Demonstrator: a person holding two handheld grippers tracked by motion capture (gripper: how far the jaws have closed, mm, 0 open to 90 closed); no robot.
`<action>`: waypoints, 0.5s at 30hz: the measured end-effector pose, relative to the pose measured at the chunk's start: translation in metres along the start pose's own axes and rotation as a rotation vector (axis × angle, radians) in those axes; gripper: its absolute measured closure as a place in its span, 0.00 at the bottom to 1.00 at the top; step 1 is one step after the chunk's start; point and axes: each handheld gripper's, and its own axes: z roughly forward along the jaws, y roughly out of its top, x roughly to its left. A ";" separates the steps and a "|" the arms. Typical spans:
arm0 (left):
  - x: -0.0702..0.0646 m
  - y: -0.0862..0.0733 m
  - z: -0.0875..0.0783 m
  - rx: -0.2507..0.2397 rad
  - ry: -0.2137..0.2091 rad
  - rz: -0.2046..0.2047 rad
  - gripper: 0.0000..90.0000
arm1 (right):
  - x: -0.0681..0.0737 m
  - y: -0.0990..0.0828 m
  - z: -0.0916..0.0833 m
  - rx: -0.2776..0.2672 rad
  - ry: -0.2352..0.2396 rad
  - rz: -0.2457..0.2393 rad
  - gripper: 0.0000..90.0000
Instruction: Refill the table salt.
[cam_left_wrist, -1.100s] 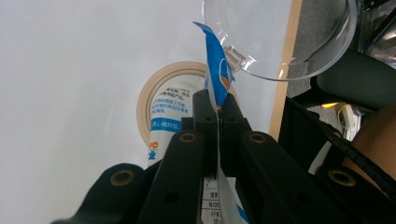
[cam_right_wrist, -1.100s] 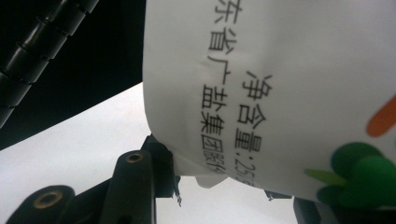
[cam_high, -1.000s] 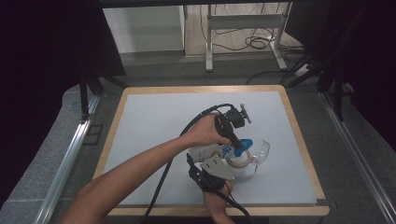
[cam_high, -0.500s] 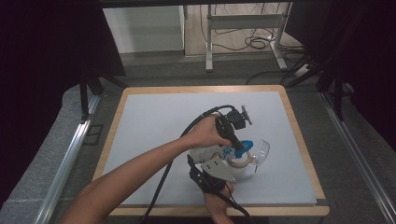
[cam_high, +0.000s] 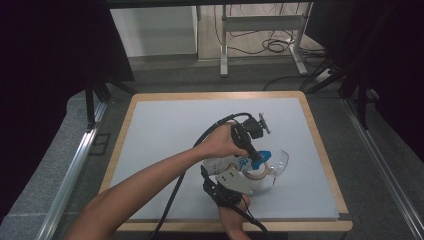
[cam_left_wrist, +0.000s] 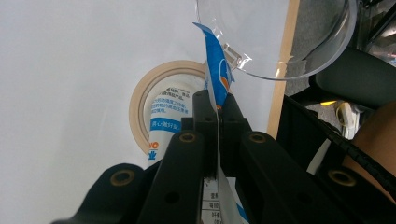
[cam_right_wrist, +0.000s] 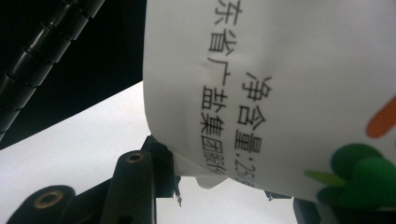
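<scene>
**Packet held at two points beside bowl**

High view: left gripper (cam_high: 257, 155) and right gripper (cam_high: 235, 186) meet over the white printed plastic packet with blue top (cam_high: 248, 162), low right on the pale grey worktop (cam_high: 165, 135). A clear plastic bowl (cam_high: 278, 161) sits just beside it, probably the receiver.

Left gripper view: fingers (cam_left_wrist: 205, 116) clenched flat on the packet's blue top edge; a ring of beige tape (cam_left_wrist: 140, 102) lies under the packet.

Right gripper view: fingers (cam_right_wrist: 159, 175) grasp the packet's lower body, apparently bracing it for tearing.
</scene>
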 end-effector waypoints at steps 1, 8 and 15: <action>0.000 0.000 0.000 0.000 0.001 -0.002 1.00 | 0.000 0.000 0.000 0.000 0.001 0.002 0.62; 0.001 0.001 0.001 0.005 0.000 -0.003 1.00 | -0.001 0.001 0.000 0.001 0.004 0.000 0.62; -0.001 0.002 0.001 0.002 -0.001 -0.005 1.00 | -0.001 0.001 -0.001 0.000 0.000 0.000 0.63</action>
